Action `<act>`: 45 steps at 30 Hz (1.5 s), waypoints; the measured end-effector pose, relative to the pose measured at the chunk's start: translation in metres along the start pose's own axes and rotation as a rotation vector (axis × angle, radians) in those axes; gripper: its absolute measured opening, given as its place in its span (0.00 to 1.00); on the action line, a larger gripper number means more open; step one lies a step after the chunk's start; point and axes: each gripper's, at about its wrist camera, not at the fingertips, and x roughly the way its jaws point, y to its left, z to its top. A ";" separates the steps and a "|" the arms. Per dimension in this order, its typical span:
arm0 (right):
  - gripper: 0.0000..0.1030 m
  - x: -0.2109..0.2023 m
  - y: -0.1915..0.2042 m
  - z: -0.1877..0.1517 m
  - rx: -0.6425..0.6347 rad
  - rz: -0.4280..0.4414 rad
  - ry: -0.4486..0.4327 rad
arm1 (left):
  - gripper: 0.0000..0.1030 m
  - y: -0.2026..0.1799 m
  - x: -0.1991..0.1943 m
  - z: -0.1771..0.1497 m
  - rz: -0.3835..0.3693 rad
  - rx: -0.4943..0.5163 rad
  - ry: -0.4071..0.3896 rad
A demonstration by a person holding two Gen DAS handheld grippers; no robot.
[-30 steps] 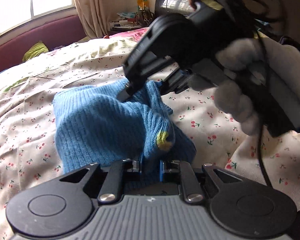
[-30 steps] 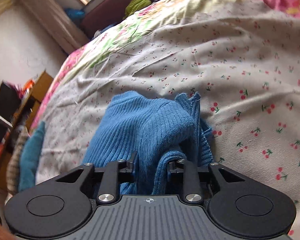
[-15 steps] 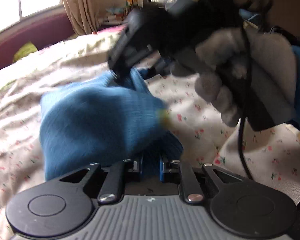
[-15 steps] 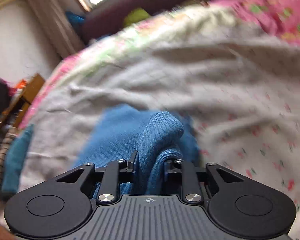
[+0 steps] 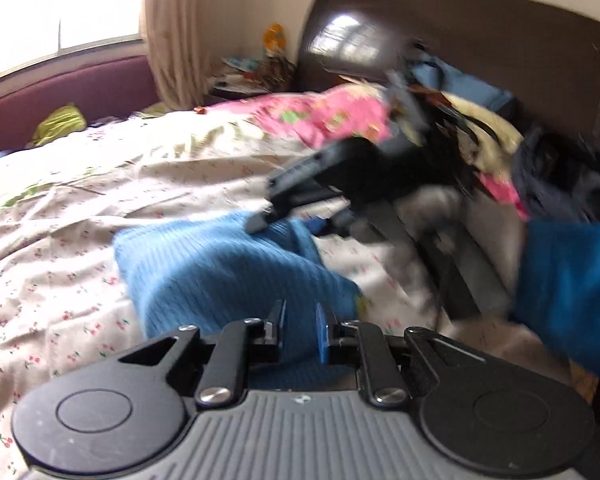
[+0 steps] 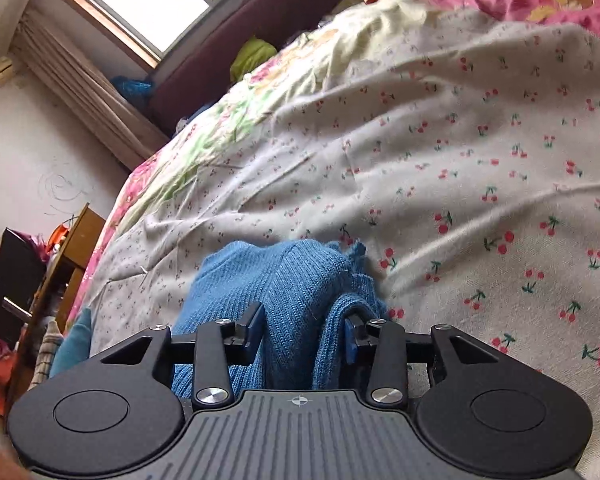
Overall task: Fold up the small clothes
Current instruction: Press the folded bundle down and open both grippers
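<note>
A blue ribbed knit garment [image 5: 220,272] lies bunched on the cherry-print bedsheet [image 6: 480,180]. My left gripper [image 5: 300,326] is shut on its near edge, and blue cloth fills the narrow gap between the fingers. My right gripper [image 6: 303,328] has a thick fold of the same garment [image 6: 296,280] between its fingers. Its jaws are opening, and the fold still touches both pads. In the left wrist view the right gripper [image 5: 296,220] is blurred, at the garment's far side, held by a grey-gloved hand [image 5: 440,208].
A pink floral blanket [image 5: 332,116] and a pile of mixed clothes [image 5: 480,136] lie against the dark headboard [image 5: 460,40]. A blue sleeve [image 5: 568,280] is close on the right. Wooden furniture with clutter [image 6: 76,248] stands beside the bed. A window and curtain are behind.
My left gripper has risen with the cloth, so the headboard now shows. The right gripper's jaws stand wider around the fold than half a second ago. The garment has shifted a little.
</note>
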 end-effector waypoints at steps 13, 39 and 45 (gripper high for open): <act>0.48 0.006 -0.028 0.016 0.115 -0.031 -0.036 | 0.27 0.023 0.049 -0.023 0.010 -0.100 0.232; 0.38 -0.062 0.016 -0.074 -0.100 0.036 0.164 | 0.37 0.040 -0.009 -0.003 0.087 -0.066 0.094; 0.34 -0.074 0.019 -0.077 -0.133 0.056 0.093 | 0.37 0.042 -0.003 -0.003 0.099 -0.065 0.102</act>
